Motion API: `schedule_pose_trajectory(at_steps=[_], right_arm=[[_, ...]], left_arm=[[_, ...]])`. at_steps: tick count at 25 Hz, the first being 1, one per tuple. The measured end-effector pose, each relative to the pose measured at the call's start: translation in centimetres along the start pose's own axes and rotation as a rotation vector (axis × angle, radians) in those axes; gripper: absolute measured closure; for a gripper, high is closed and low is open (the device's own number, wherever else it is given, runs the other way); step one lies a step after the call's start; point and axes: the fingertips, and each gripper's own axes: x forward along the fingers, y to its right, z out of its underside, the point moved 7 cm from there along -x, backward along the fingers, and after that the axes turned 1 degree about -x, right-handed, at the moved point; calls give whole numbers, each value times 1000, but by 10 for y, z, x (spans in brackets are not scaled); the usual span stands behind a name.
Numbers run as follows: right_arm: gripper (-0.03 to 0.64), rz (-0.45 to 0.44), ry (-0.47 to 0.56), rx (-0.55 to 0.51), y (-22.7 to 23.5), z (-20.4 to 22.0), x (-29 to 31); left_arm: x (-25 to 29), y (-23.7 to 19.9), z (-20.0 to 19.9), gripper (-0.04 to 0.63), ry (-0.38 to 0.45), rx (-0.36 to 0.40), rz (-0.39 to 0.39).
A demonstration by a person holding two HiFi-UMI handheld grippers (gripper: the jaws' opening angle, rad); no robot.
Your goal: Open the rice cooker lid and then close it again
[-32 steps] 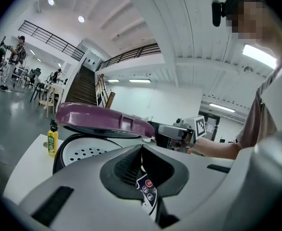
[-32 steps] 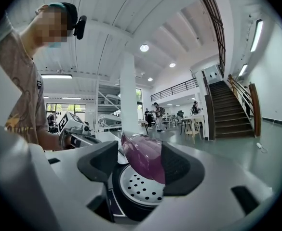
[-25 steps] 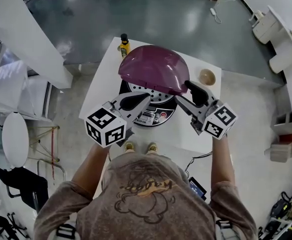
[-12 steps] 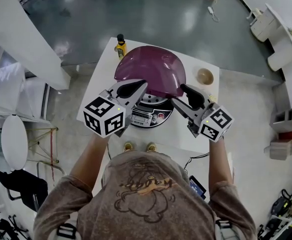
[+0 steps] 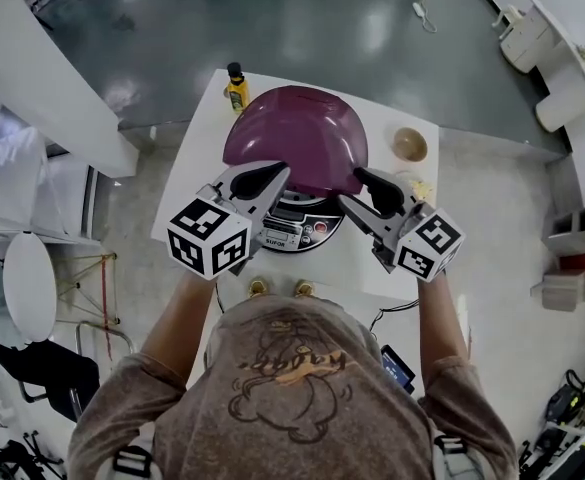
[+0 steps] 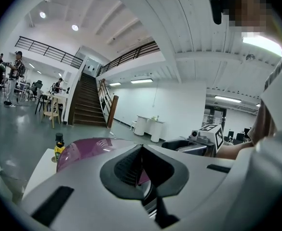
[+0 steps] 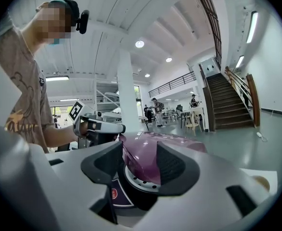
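Rice cooker on white table; its purple lid is partly raised. Left gripper at cooker's front-left, jaws pressed together, tips by lid edge. Right gripper at front-right, jaws spread, just been closing, lid rim in the gap, not pinched

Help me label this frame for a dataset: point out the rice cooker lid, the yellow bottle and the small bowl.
rice cooker lid (image 5: 294, 136), head view, middle of its purple dome.
yellow bottle (image 5: 236, 94), head view, its yellow body.
small bowl (image 5: 409, 145), head view, its bare inside.
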Motion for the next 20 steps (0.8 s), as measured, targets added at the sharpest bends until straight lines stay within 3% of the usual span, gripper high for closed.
schedule_pose_trajectory(at_steps=[20], right_arm=[[437, 9, -63, 73, 0, 27, 7]], left_arm=[[1, -9, 36, 575, -94, -30, -24]])
